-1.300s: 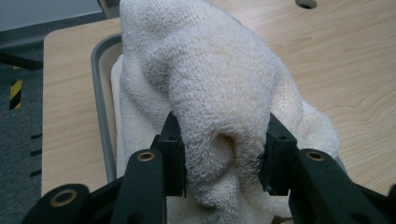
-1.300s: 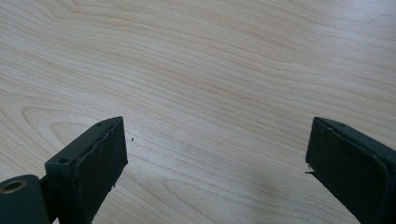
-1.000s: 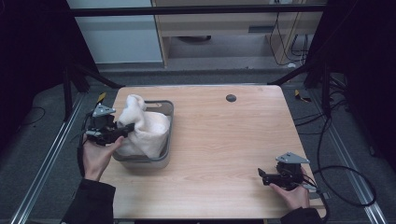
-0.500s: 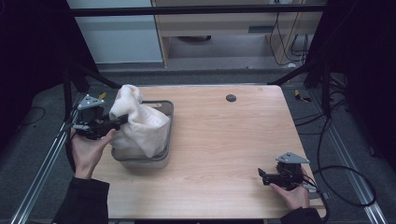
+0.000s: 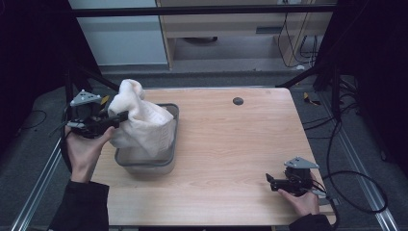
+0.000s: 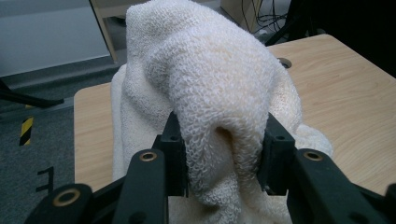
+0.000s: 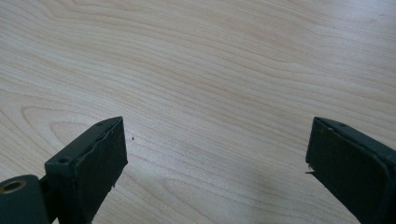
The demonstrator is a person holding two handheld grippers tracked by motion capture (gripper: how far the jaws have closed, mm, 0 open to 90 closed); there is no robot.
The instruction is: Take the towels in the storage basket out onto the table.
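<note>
Towel (image 5: pixel 139 122) higher than before, in left hand-held gripper (image 5: pixel 117 117)

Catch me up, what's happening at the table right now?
A person holds a gripper in each hand. The left gripper is shut on a white towel, holding it partly up out of a grey bin at the table's left side. The right gripper rests near the table's front right corner, jaws open, holding nothing.
</note>
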